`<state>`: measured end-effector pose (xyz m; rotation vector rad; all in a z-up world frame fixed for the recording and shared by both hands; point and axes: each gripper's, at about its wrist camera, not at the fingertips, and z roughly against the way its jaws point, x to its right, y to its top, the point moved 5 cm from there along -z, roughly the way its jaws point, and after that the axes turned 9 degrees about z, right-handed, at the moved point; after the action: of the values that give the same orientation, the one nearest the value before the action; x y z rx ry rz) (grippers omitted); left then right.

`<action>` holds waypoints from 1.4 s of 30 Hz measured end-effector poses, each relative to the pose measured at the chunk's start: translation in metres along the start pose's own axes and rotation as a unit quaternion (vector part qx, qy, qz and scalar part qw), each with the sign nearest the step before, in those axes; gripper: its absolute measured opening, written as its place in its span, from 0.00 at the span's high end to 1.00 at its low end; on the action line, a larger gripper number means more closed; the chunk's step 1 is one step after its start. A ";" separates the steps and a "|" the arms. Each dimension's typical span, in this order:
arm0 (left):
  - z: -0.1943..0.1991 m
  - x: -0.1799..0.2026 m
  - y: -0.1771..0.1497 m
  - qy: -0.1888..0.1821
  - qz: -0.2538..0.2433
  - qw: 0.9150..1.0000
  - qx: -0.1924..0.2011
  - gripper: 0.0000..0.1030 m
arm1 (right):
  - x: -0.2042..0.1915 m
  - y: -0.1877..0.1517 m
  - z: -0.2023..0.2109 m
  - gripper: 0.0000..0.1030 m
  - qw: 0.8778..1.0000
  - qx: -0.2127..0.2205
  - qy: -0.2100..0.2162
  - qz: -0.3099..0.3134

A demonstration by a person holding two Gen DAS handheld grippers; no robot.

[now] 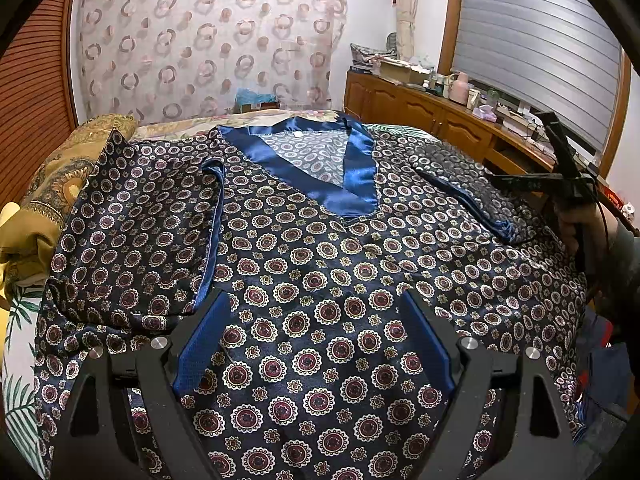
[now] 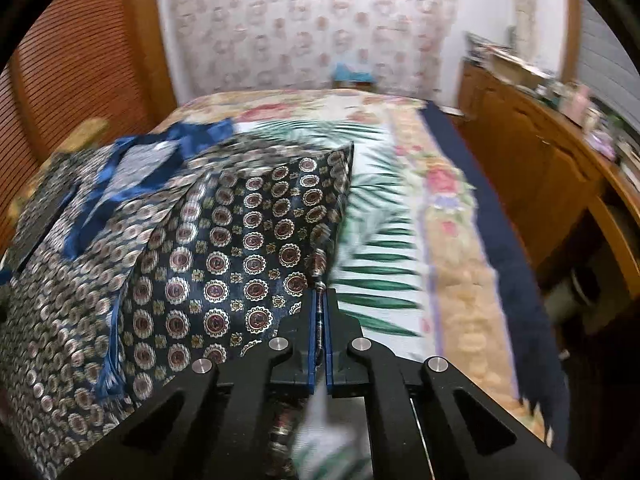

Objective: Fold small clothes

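My right tongs point(image 2: 319, 312) pinch the side edge of the patterned satin shirt point(image 1: 320, 280) on the bed point(image 2: 400, 208) so I can fold it. My left tongs point(image 1: 316, 332) wait wide open above it.

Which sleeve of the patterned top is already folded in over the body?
The sleeve on the left of the left wrist view lies flat across the top. The other sleeve is pinched in the shut right gripper, not yet laid flat.
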<state>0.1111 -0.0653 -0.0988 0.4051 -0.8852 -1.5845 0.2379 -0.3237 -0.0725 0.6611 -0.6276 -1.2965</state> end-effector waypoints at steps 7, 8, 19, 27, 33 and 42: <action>0.000 0.000 0.000 0.000 -0.001 1.000 0.000 0.16 | 0.005 0.007 -0.006 0.78 1.000 0.001 0.002 -0.011; 0.001 -0.001 0.000 0.000 -0.003 1.000 0.001 0.16 | 0.005 0.010 -0.008 0.75 1.000 0.002 0.006 -0.010; 0.024 -0.046 0.037 0.023 -0.004 0.999 0.035 0.21 | -0.004 0.011 -0.025 0.70 1.000 -0.008 0.006 0.026; 0.025 -0.102 0.086 0.074 0.005 0.996 0.044 0.47 | -0.005 0.012 -0.024 0.68 1.000 -0.006 0.005 0.029; 0.003 -0.129 0.112 0.100 0.011 0.994 0.033 0.54 | -0.005 0.012 -0.024 0.67 0.999 -0.007 0.003 0.031; -0.040 -0.151 0.136 0.138 -0.002 0.990 0.010 0.64 | -0.005 0.012 -0.023 0.67 1.000 -0.006 0.003 0.030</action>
<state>0.2652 0.0668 -0.0585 0.6240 -0.6877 -1.4811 0.2620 -0.3153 -0.0796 0.6313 -0.6294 -1.2404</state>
